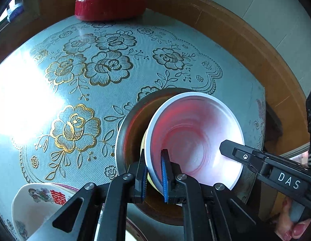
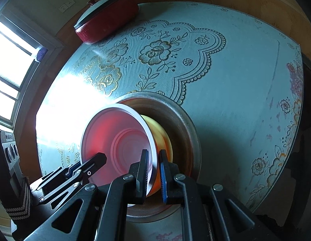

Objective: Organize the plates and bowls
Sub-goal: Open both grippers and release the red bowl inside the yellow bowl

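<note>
Left wrist view: white-rimmed bowl [image 1: 195,140], pink-red inside, tilted in a metal basin [image 1: 131,132] on the bench [image 1: 95,92], near rim clamped in the left gripper [image 1: 153,172] jaws, far rim at 3 o'clock met by the right gripper [image 1: 231,150], grip hidden; patterned bowl [image 1: 41,198] cut off at 7 o'clock. Right wrist view: same bowl [image 2: 117,140], rim clamped in the right gripper [image 2: 154,170] jaws, yellow underside shown, left gripper [image 2: 95,160] at 8 o'clock, red lidded pot [image 2: 107,16] at 11 o'clock.
</note>
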